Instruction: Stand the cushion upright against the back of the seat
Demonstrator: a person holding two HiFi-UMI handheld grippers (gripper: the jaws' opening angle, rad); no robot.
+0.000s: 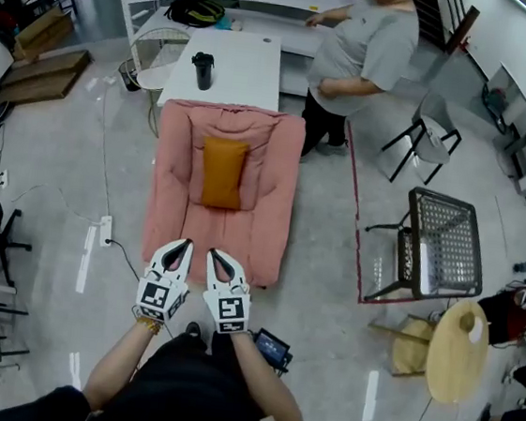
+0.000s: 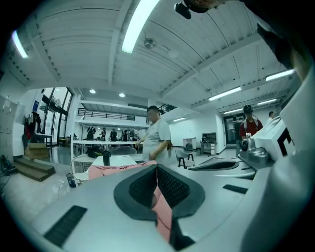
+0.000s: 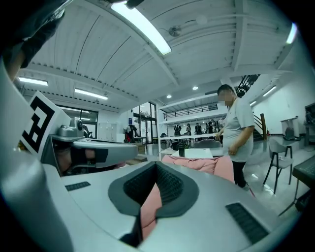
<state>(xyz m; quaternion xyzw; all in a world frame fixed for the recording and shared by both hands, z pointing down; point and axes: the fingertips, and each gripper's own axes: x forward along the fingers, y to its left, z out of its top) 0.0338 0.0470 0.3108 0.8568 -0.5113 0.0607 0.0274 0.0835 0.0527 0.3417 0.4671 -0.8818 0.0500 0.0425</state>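
While both jaw pairs are closed on nothing, the left gripper (image 1: 182,246) and right gripper (image 1: 215,256) hang side by side at the near edge of the pink padded floor seat (image 1: 168,194). The orange rectangular fabric cushion (image 1: 223,172) lies at the seat's middle, well beyond them. Reaching in with closed jaws would likely only shove the cushion. Being soft, it may also slump forward unless leaned firmly on the far backrest.

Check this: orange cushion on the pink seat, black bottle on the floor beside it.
Not the floor: in the head view the black bottle stands on the white table behind the pink seat. The orange cushion is on the seat.
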